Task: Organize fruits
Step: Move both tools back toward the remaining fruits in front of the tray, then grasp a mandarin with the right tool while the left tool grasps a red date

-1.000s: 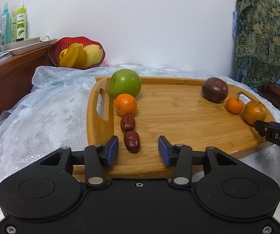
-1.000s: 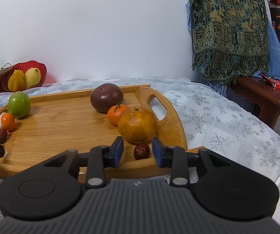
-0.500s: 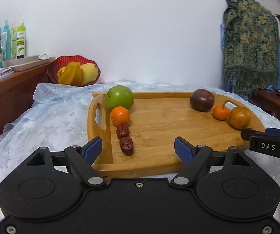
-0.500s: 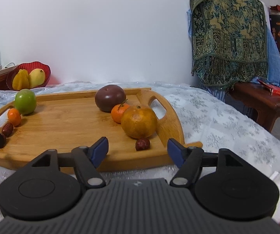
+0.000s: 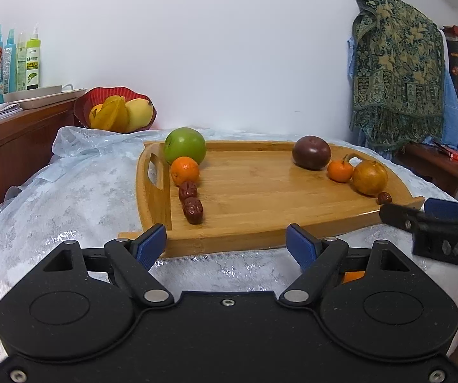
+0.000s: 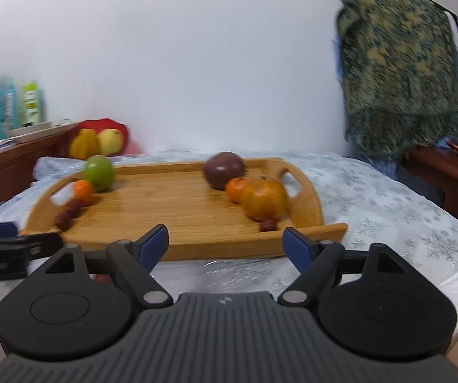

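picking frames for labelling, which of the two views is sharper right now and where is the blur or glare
Left wrist view is sharp: the dates and green apple have crisp edges, with mild glare on the tray near the purple fruit. Right wrist view is motion-blurred: the dates, the hanging cloth and bottles smear. Both show fisheye bending at the edges.

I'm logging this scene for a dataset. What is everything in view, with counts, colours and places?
tray: 1, bamboo, on the cloth
cloth: 1, pale blue, over the table
green fruit: 1, tray left
mandarins: 2, orange, one per side
dates: 3, dark red, two left, one right
purple fruit: 1, tray right
orange: 1, tray right
bowl: 1, red, holds yellow fruit
bottles: several, sideboard
shawl: 1, green, hanging right
left gripper: open
right gripper: open
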A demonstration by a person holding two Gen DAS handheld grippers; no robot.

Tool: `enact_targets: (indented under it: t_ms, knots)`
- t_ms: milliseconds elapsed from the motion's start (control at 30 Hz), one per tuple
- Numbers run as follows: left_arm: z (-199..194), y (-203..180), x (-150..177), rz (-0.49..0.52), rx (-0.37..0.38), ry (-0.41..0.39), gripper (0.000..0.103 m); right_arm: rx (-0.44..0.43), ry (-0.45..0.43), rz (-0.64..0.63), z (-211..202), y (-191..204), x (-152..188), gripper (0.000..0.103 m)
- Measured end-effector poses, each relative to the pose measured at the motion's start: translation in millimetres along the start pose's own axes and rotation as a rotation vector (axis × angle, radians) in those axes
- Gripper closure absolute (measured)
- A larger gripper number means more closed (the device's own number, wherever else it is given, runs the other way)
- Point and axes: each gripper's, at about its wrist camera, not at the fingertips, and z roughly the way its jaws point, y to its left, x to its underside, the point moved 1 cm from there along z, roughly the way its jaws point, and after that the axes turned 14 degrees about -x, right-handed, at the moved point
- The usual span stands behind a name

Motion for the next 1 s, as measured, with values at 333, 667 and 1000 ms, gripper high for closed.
enact_targets:
  t_ms: [333, 667, 1000]
  knots:
    - [-5.2, 11.8, 6.2, -0.039, 0.007, 0.030, 0.022, -0.146, 0.035, -0.050, -17.6, 32.8, 23.3, 0.014]
    - [-3.9, 13.8, 5.6, -0.053, 0.013, 0.036, 0.014, -0.209, 0.109, -0.107, -2.6, 52.3, 32.1, 0.036]
    - [-3.3, 3.3, 7.4, -0.034, 0.091, 0.054, 0.039, -0.153, 0.102, -0.069, -7.8, 43.3, 28.6, 0.059]
